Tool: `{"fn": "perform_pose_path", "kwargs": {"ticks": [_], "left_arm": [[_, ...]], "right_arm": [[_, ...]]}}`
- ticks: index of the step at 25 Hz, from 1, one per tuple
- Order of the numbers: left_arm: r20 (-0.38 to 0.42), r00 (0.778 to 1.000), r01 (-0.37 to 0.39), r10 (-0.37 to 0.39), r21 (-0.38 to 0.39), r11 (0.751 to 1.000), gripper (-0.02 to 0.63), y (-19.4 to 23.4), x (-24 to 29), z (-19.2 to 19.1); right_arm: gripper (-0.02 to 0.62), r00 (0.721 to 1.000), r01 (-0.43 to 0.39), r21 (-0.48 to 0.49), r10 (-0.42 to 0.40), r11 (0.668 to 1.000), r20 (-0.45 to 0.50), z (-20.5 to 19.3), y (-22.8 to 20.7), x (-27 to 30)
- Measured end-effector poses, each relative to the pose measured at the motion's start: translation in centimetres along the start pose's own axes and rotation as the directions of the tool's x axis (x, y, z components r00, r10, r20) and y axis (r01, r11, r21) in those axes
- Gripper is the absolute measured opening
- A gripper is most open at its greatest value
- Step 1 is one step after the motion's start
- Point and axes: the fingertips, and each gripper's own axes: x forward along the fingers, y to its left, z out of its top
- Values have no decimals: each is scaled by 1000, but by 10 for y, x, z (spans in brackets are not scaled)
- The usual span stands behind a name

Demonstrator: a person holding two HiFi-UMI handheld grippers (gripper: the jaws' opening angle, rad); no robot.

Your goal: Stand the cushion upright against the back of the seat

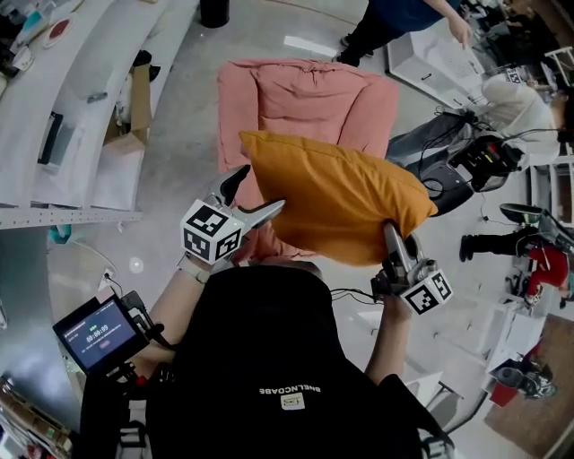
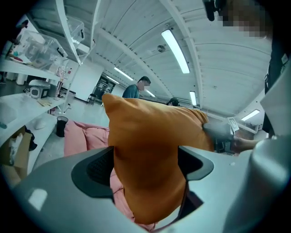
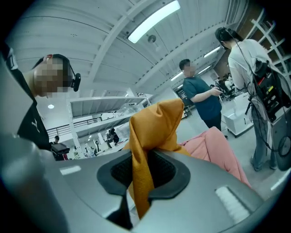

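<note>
Cushion: an orange cushion (image 1: 336, 197) is held up in the air in front of the person, lying roughly level and tilted. It hangs over the front of the pink armchair (image 1: 305, 99) and is not against its back.
Left hand-held gripper (image 1: 251, 199): released. Its jaws are spread wide at the cushion's left end. In the left gripper view the orange fabric bulges between the pads without looking squeezed.
Right hand-held gripper (image 1: 395, 235): clenched on the cushion's near right corner. In the right gripper view a thin fold of orange fabric is pinched between the pads and hangs below them.
Armchair: empty seat, its back on the far side from the person, standing on the pale floor.
Worktop (image 1: 90, 108): a long white one runs along the left, with a cardboard box (image 1: 134, 108) just beside it.
Others in the room: a person in a dark top (image 1: 395, 18) stands beyond the armchair.
</note>
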Motion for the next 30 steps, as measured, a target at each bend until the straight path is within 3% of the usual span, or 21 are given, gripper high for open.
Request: {"fn": "perform_pose_path", "kwargs": {"ticks": [4, 9, 11, 14, 22, 30], "left_arm": [[113, 991, 76, -74, -20, 997, 479, 8, -37, 16], [151, 987, 61, -57, -24, 998, 402, 23, -54, 19], [151, 988, 50, -44, -36, 998, 469, 25, -53, 18], [170, 981, 101, -91, -54, 993, 474, 19, -55, 17], [172, 971, 178, -165, -64, 982, 404, 6, -55, 9], [156, 981, 128, -118, -61, 990, 325, 9, -56, 6]], "right_arm": [[75, 999, -51, -10, 52, 999, 12, -5, 44, 13], [75, 995, -104, -51, 104, 993, 6, -3, 64, 14], [75, 993, -118, -77, 119, 990, 10, 3, 67, 10], [75, 992, -125, -103, 127, 987, 13, 6, 71, 6], [83, 996, -94, -110, 94, 989, -8, 3, 61, 0], [104, 999, -18, -138, 11, 990, -51, -2, 45, 15]]}}
